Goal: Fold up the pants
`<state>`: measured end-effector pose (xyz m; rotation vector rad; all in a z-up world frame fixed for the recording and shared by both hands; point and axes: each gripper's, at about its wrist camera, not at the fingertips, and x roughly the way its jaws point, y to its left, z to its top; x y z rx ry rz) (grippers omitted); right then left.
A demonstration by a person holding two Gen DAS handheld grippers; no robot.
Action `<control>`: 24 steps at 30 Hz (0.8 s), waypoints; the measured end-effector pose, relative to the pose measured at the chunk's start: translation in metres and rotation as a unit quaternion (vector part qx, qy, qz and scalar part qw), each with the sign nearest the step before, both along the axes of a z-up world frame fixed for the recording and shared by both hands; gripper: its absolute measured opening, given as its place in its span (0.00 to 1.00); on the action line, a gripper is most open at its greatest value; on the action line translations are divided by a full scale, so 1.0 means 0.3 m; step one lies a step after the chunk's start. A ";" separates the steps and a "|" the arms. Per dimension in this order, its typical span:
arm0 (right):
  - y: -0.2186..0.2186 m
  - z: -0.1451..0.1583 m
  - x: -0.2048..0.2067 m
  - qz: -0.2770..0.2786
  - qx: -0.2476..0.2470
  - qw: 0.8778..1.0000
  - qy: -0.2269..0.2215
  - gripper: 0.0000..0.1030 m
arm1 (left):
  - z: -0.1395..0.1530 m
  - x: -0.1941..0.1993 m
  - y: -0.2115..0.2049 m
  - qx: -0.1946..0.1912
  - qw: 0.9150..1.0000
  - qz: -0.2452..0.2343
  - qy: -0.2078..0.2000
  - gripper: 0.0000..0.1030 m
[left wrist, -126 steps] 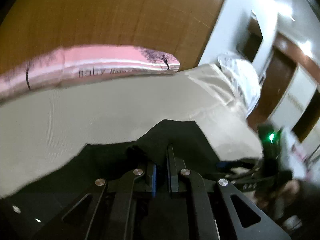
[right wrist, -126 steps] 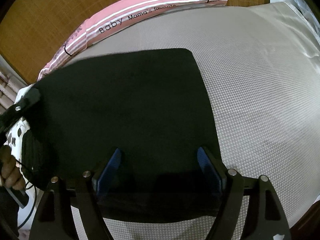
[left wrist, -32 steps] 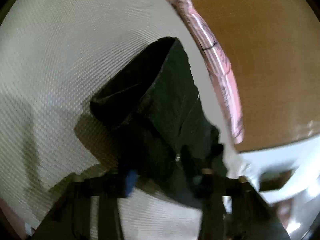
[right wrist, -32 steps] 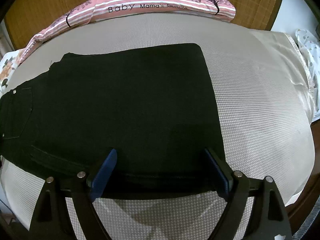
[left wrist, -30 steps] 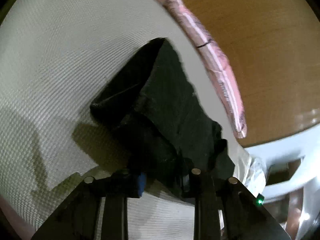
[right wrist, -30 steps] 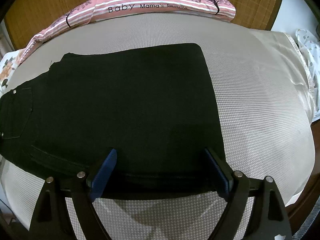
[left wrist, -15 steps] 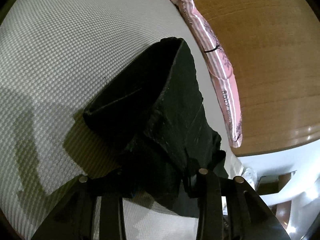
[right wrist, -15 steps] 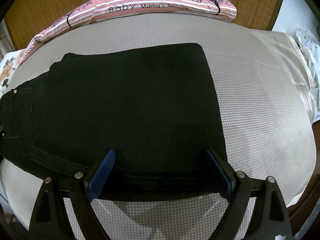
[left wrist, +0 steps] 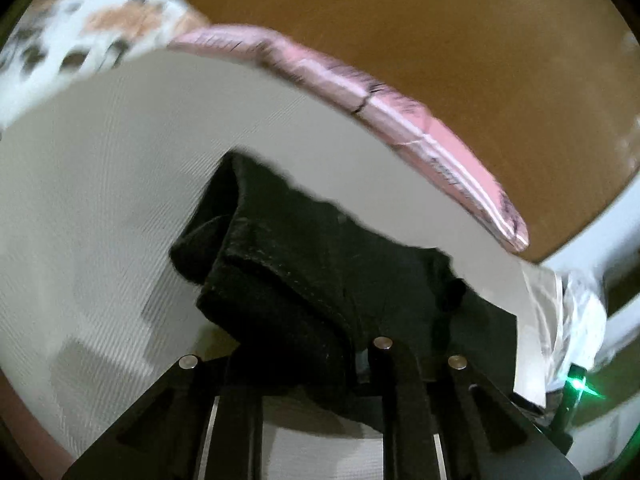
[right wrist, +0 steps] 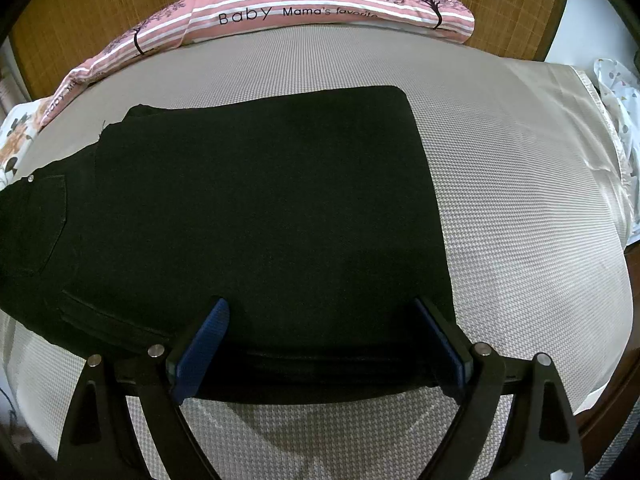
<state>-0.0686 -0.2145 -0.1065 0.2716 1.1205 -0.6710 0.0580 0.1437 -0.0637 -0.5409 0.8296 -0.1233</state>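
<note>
the black pants [right wrist: 256, 216] lie flat on the bed [right wrist: 520, 208], long axis running left to right, already doubled over, with the folded edge at the right. the left gripper [left wrist: 320, 356] has bunched dark cloth between its jaws, which are closing on it at the waist end. the right gripper [right wrist: 320, 340] hangs over the near edge, jaws wide apart, pressing nothing. a pink pillow [right wrist: 320, 8] lies well beyond along the headboard; nothing stands in the way.
</note>
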 end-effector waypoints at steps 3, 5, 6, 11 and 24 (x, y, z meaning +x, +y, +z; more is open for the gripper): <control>0.000 0.002 0.001 0.000 0.003 1.000 0.003 0.87 | 0.062 0.013 -0.048 0.020 1.000 -0.016 -0.015 0.16; -0.002 0.004 0.003 0.000 0.007 1.000 0.004 0.87 | 0.100 0.020 -0.085 0.034 0.999 -0.029 -0.028 0.16; -0.003 0.007 0.004 0.002 0.009 1.000 0.006 0.87 | 0.114 0.026 -0.107 0.041 0.998 -0.034 -0.032 0.16; -0.013 0.028 -0.004 0.000 0.028 1.000 0.003 0.87 | 0.189 0.042 -0.199 0.070 0.994 -0.063 -0.058 0.16; -0.117 0.174 -0.128 -0.045 0.064 0.995 -0.054 0.87 | 0.297 0.085 -0.536 0.104 0.973 -0.174 -0.114 0.16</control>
